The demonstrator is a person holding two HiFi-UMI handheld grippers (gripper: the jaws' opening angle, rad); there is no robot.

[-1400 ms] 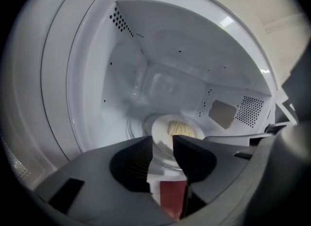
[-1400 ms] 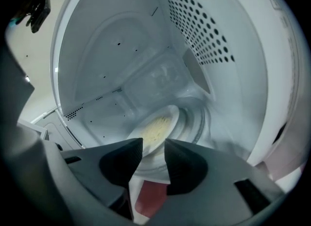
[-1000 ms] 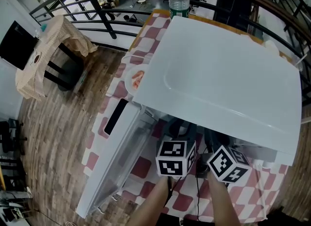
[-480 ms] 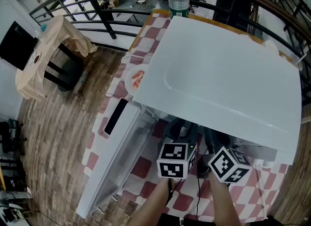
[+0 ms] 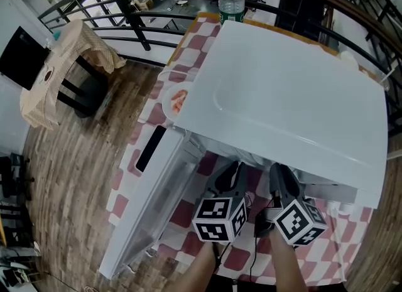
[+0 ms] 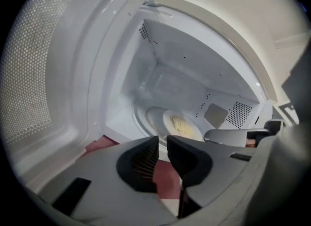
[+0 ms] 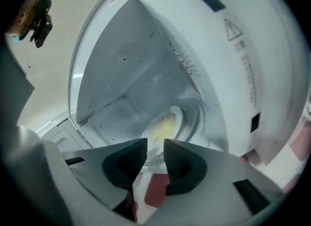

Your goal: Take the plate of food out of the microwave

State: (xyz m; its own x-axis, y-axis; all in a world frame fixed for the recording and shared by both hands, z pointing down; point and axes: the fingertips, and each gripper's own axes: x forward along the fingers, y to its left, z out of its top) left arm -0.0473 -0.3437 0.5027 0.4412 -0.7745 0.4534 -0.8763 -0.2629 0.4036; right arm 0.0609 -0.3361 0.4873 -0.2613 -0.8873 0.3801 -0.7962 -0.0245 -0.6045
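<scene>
Left gripper (image 6: 162,140): jaws drawn close, only a narrow slit between the pads, nothing in it. They have just been closing. Empty.

Right gripper (image 7: 155,145): jaws a little further apart than the left pair and also just been closing. They grasp nothing; only red cloth and white cavity floor show through the gap.

Position: in the head view both grippers sit side by side at lower centre, pointing into the mouth of the microwave (image 5: 289,96). Tips look to be at the opening, not yet inside.

Door (image 5: 147,203): already swung wide, lying toward the lower left of the head view.

Plate of food (image 6: 182,125): on the turntable (image 6: 148,118) well back in the cavity, holding something pale yellow. In the left gripper view it lies just above and right of the jaws; in the right gripper view it is directly above them. Neither gripper touches it.

Also noted: a second plate (image 5: 176,102) with reddish food on the checked cloth (image 5: 188,55), left of the microwave and partly hidden by its top.

Progress, as I judge it: the opening is done. The reach inside, the grip on the rim, the carry out and the set-down all remain. Early stage.
</scene>
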